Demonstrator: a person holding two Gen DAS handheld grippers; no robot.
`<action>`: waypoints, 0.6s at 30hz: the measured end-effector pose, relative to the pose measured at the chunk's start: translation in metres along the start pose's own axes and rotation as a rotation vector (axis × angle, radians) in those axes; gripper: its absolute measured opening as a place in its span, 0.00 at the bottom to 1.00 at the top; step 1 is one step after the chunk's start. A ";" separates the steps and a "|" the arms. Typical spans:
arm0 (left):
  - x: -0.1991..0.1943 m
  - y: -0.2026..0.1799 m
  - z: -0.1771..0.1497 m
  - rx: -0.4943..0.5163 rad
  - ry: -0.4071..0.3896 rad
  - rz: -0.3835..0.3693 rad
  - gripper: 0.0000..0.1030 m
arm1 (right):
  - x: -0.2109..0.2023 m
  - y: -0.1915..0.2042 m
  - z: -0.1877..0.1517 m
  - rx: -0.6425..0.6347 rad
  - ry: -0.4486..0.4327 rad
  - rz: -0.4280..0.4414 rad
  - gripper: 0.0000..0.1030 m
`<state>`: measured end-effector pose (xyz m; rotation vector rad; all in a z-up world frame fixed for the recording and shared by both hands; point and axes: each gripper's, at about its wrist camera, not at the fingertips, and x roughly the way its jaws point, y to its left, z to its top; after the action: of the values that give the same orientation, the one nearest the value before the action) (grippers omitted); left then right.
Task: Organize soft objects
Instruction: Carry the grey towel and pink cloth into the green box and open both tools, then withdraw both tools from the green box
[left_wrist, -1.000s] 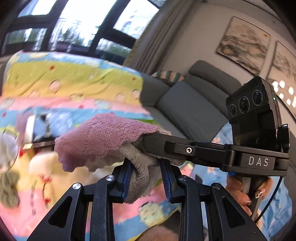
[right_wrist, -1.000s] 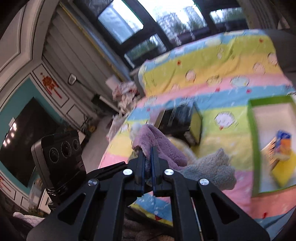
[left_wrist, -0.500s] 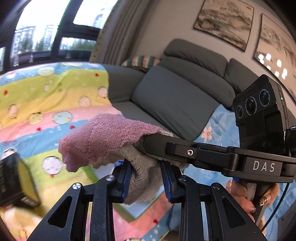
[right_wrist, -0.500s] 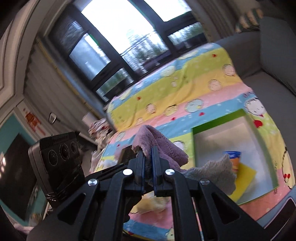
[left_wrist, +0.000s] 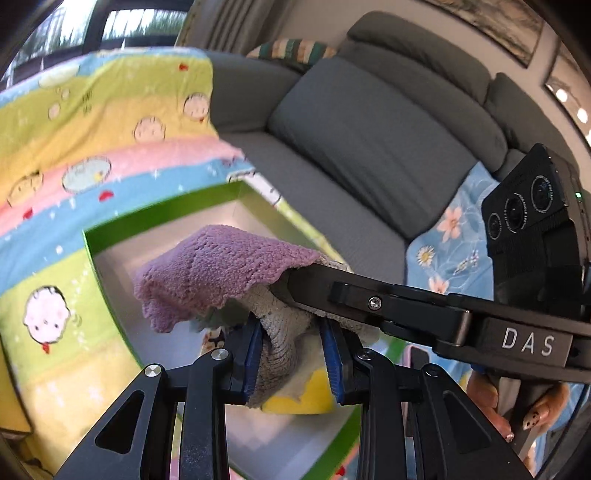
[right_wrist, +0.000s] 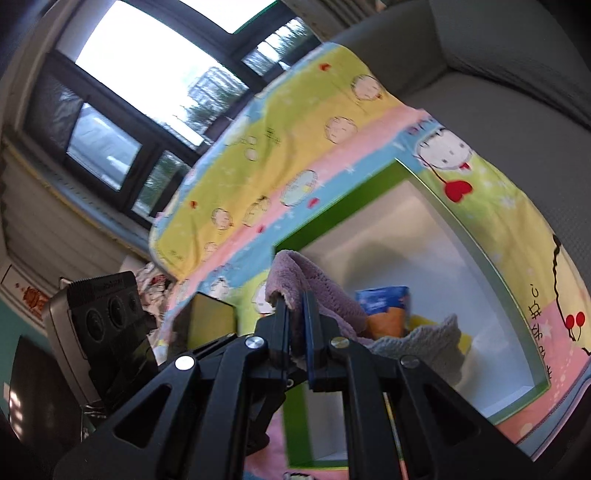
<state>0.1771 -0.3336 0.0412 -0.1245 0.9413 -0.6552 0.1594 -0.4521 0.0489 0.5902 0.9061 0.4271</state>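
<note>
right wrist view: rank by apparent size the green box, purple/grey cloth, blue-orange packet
1. green box, largest by far.
2. purple/grey cloth, held in the right gripper; it is nearer the lens, so it looks bigger than it is.
3. blue-orange packet, smallest, partly hidden by the cloth.

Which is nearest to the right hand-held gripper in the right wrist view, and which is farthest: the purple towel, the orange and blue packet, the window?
1. Purple towel: pinched in the right hand-held gripper.
2. Orange and blue packet: just beyond, inside the green box.
3. Window: far behind, upper left.
</note>
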 end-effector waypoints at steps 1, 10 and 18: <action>0.004 0.002 -0.001 -0.007 0.009 0.004 0.30 | 0.003 -0.003 -0.001 0.008 0.004 -0.012 0.07; 0.004 0.011 -0.007 -0.035 0.025 0.046 0.30 | 0.008 -0.021 -0.005 0.067 0.000 -0.143 0.27; -0.064 0.007 -0.024 -0.026 -0.060 0.109 0.62 | -0.042 0.021 -0.015 0.003 -0.119 -0.209 0.87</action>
<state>0.1347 -0.2871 0.0696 -0.1146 0.8930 -0.5355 0.1222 -0.4558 0.0800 0.5124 0.8449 0.1999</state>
